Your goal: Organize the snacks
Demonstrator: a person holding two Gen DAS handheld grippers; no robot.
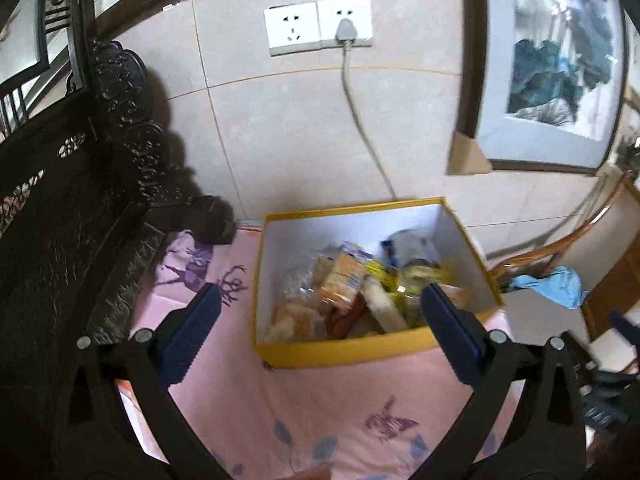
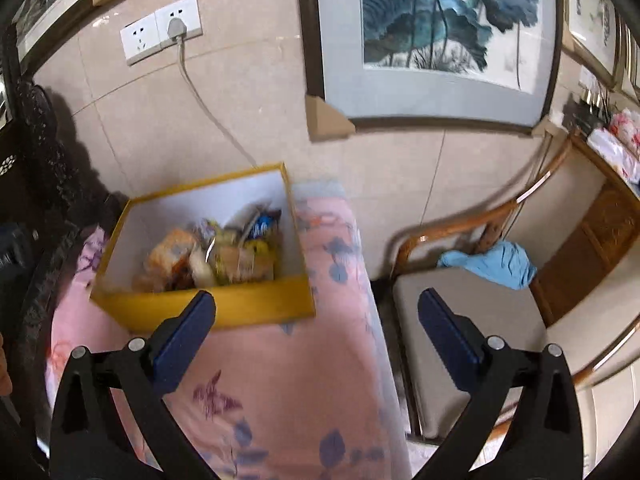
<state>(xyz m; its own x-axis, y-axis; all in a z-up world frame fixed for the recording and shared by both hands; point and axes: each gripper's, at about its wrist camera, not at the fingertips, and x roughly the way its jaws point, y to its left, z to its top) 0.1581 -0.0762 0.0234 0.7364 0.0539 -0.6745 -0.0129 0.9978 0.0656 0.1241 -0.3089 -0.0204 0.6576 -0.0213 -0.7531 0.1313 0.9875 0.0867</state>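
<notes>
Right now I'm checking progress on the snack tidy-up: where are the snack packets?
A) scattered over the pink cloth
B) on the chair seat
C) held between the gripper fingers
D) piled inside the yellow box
D: the snack packets lie piled inside the open yellow box.

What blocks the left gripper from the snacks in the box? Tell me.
Nothing visible. The left gripper is open and empty, and the yellow box has no lid, so the snacks lie exposed. Only the box's near wall rises between the fingers and the snacks.
</notes>
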